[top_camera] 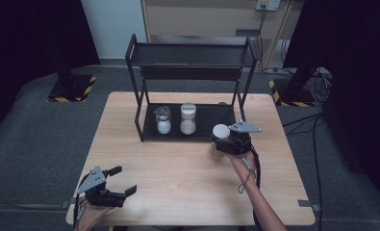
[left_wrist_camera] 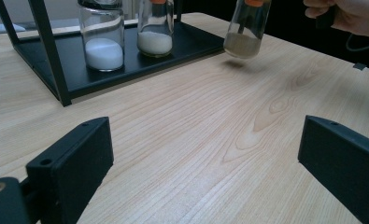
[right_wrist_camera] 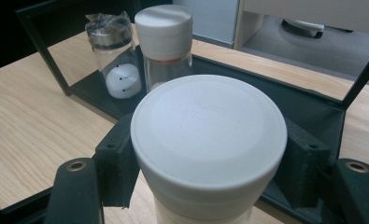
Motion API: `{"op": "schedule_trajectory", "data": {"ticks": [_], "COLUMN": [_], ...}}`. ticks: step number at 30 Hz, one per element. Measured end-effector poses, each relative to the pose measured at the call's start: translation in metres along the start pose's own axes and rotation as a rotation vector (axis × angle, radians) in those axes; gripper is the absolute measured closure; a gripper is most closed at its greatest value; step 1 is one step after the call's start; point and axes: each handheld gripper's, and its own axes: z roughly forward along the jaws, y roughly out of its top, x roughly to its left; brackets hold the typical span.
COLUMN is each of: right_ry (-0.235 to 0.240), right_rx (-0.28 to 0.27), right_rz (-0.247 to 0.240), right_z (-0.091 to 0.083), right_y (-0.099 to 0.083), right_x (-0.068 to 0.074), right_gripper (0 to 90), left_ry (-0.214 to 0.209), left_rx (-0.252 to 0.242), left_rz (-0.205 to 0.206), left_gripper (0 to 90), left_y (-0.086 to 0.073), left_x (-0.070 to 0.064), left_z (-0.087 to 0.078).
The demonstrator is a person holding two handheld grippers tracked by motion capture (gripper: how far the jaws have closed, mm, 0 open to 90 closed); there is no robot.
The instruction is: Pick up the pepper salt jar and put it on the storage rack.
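We have the white-capped jar pinched between the jaws of our right hand-held gripper, which grips it just under the cap on both sides. In the left gripper view the same jar hangs tilted above the tabletop with its shadow beneath it, so we judge it lifted clear of the wood; a pale, sandy powder fills its lower part. The step in hand looks to us like carrying this jar to the black rack, to join the two already standing there.

Straight ahead of the right hand-held gripper, on the rack's bottom tray, stands a second white-capped jar, and beyond it to the left a clear shaker with a metal top holding white grains. The open stretch of tray lies ahead and to the right of our jaws, beside that second jar.

The next move, as we judge it, calls for bringing the jar upright, carrying it forward over the tray's low front edge, keeping it off the rack's upright post that stands close ahead, and setting it down apart from its neighbour before we let go.

Our left hand-held gripper rests low at the near corner of the tabletop, its jaws spread wide and holding nothing, well apart from the rack.
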Motion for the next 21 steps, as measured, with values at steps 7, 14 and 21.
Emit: {"op": "schedule_trajectory", "data": {"ticks": [7,14,21], "right_ry": [-0.006,-0.024,-0.063], "right_rx": [0.001,0.007,0.009], "right_rz": [0.002,0.025,0.023], "right_z": [0.001,0.010,0.022], "right_y": [0.014,0.027,0.040], "right_x": [-0.002,-0.008,-0.010], "right_gripper": [33.1,33.1,33.1], "left_ry": [0.001,0.003,0.004], "left_rx": [0.001,0.004,0.004], "left_rz": [-0.002,-0.004,-0.007], "left_gripper": [2.3,2.3,2.4], "left_y": [0.000,0.000,0.000], "left_x": [0.000,0.000,0.000], "left_z": [0.000,0.000,0.000]}}
